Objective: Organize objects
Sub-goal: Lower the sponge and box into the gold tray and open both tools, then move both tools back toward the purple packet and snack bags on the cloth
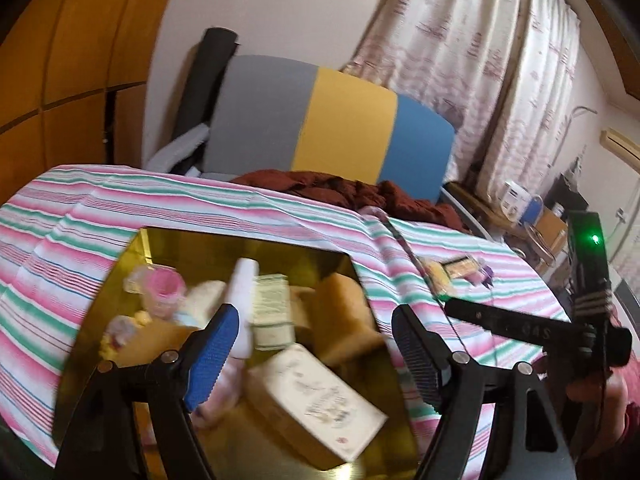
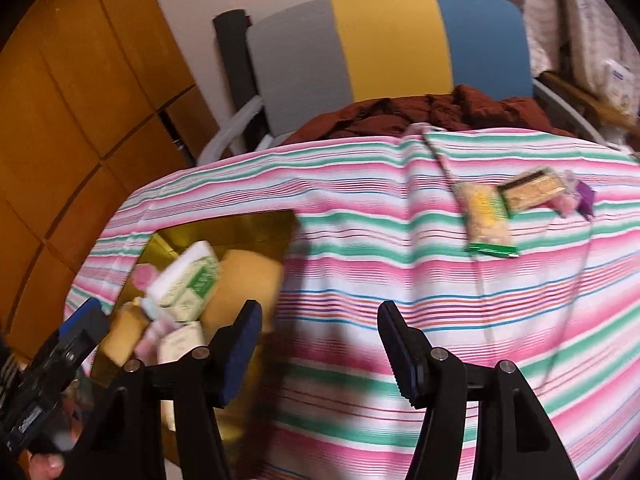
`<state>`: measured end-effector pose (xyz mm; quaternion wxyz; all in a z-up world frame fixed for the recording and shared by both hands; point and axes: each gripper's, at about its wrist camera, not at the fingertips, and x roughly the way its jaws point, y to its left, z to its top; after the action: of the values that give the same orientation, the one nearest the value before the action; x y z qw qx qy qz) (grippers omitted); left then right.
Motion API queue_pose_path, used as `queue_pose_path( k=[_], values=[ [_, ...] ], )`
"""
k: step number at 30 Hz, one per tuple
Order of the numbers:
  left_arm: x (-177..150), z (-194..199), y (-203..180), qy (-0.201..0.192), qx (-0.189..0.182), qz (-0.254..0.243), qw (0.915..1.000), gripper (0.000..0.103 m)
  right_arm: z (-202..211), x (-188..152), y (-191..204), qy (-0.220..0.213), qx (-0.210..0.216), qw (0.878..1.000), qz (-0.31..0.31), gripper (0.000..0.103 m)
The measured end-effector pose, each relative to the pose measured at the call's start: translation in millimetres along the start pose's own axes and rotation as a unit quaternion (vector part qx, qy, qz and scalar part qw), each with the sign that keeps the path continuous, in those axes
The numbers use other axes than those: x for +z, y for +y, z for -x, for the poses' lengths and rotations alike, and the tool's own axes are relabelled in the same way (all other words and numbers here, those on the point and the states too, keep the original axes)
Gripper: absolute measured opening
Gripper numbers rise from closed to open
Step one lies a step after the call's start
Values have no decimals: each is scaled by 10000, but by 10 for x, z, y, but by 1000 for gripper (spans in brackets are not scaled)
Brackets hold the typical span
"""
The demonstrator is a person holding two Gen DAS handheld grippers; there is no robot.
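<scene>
Striped bedsheet [image 2: 400,280] before tricolour headboard [image 2: 384,44]

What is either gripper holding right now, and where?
Nothing: left gripper stands open over the gold box, right gripper open over the striped cloth.

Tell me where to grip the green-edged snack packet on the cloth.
Likely best across the narrow width, mid-length. The snack packet lies flat on the striped cloth, long axis running away from the right gripper, so come from above with open jaws straddling its long edges, clear of the cracker pack beside it.
</scene>
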<state>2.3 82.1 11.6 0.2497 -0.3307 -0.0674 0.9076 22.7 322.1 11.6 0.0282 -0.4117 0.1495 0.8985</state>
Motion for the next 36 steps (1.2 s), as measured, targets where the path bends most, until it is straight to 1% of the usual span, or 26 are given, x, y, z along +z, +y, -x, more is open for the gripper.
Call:
queue_pose_path(
  k=[3,10,15,19,25,28,30,36],
  values=[
    [-30,-87,-207,108,-127,-173,9997,80,54,14,-255,-33,-204,9997,-120,61],
    [-63,-331,-682,385,-403,-591,9967,80,207,58,-1073,-136,-785,9943,-707,61],
    [-119,-542,-1061,639,-632,-939,9915,80,277,49,-1603,-112,-1069,9873,-1166,61],
    [-167,-722,-1320,889,-817,-1076,9868,80,316,27,-1998,-94,-1259,9810,-1476,61],
    [-194,-989,-1611,1134,-908,-1249,9815,80,324,60,-2504,-69,-1531,9699,-1894,66],
    [-203,-1147,-1731,1251,-880,-1330,9792,80,248,171,-2764,-75,-1588,9677,-1958,69],
    [-215,-1259,-1804,1336,-851,-1352,9781,80,195,258,-2910,-121,-1651,9662,-1974,70],
    [-207,-1577,-1955,1537,-784,-1332,9760,80,-21,461,-3219,-288,-1771,9651,-1909,74]
  ],
)
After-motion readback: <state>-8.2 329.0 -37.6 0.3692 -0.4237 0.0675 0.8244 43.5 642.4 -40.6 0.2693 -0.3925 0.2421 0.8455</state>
